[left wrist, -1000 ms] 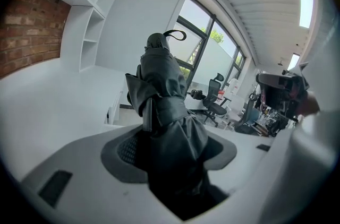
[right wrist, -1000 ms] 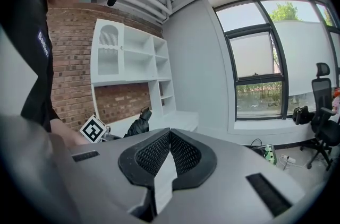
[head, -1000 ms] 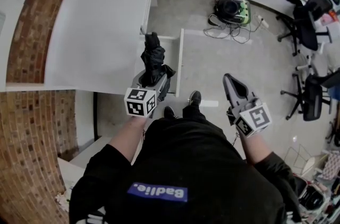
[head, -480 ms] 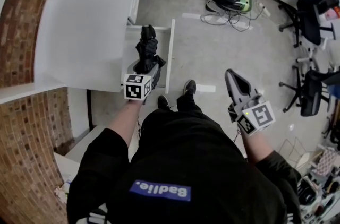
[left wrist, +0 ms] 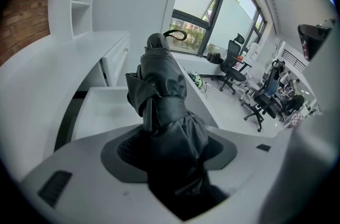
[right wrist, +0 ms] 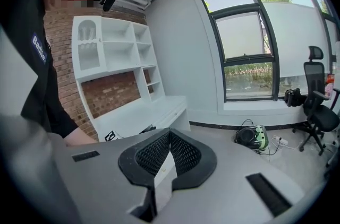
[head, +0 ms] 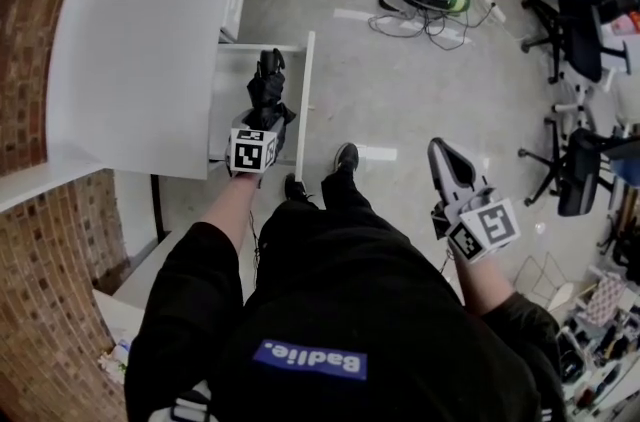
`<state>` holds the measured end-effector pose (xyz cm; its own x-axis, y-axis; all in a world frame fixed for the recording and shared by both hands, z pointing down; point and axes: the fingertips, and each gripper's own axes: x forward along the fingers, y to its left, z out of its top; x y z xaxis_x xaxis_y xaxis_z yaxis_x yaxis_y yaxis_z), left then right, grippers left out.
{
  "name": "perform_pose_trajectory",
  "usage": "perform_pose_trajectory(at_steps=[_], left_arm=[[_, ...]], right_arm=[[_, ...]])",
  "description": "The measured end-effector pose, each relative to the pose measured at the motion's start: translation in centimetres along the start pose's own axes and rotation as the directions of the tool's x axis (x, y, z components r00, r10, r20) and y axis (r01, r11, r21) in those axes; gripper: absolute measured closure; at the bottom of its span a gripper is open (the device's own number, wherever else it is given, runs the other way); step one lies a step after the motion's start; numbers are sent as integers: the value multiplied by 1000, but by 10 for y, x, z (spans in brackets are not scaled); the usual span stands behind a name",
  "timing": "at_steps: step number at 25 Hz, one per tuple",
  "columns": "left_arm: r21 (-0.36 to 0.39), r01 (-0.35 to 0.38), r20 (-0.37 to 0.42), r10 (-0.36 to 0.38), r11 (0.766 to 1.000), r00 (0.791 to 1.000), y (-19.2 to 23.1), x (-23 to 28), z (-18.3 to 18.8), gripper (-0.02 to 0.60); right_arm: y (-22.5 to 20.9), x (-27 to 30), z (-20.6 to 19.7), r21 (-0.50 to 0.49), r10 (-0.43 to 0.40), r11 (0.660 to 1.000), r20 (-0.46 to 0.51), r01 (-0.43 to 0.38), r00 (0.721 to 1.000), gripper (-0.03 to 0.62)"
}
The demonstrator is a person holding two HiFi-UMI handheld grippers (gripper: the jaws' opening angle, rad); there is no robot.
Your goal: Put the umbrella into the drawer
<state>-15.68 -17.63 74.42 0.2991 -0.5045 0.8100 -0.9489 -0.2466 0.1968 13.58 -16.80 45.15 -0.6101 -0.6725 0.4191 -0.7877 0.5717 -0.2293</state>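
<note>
The white table (head: 140, 60) fills the left of the head view, with bare grey floor (head: 420, 80) to its right. Out of the table's front edge stands the drawer (head: 304, 100), pulled open, its pale bottom showing nothing in it where it can be seen. Above that opening is the umbrella (head: 266, 88), a black folded one with its strap wrapped round and a loop at the far end. The left claw (head: 262, 118) pinches it by the near end, so that the rest sticks out forward and downward over the drawer; it does not appear to touch the bottom yet. The right claw (head: 445, 160) hangs well apart to the right over the floor, its jaws pressed together on nothing. By my judgement the step in hand is setting the umbrella down inside the drawer. The next move calls for bringing it low and roughly flat along the drawer's length, clear of the side walls and front panel, before the left claw spreads. Shutting the drawer may fall to the idle right claw.
</note>
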Motion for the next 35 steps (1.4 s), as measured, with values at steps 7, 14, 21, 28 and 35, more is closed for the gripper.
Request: perform_pose_trajectory(at_steps=[7, 14, 21, 28, 35], left_arm=[[-3, -10, -79, 9, 1000, 997, 3, 35, -22, 331], [-13, -21, -144, 18, 1000, 989, 8, 65, -38, 331], [-32, -35, -195, 28, 999, 980, 14, 92, -53, 331], [-25, -30, -273, 22, 999, 962, 9, 111, -71, 330], [-26, -43, -305, 33, 999, 952, 10, 122, -83, 324]], right_arm=[[-10, -8, -10, 11, -25, 1000, -36, 26, 999, 565], [-25, -21, -20, 20, -61, 998, -67, 63, 996, 565], [-34, -27, -27, 28, -92, 995, -93, 95, 991, 565], [-34, -25, -30, 29, -89, 995, -103, 93, 991, 565], [-33, -26, -32, 28, -95, 995, -111, 98, 989, 565]])
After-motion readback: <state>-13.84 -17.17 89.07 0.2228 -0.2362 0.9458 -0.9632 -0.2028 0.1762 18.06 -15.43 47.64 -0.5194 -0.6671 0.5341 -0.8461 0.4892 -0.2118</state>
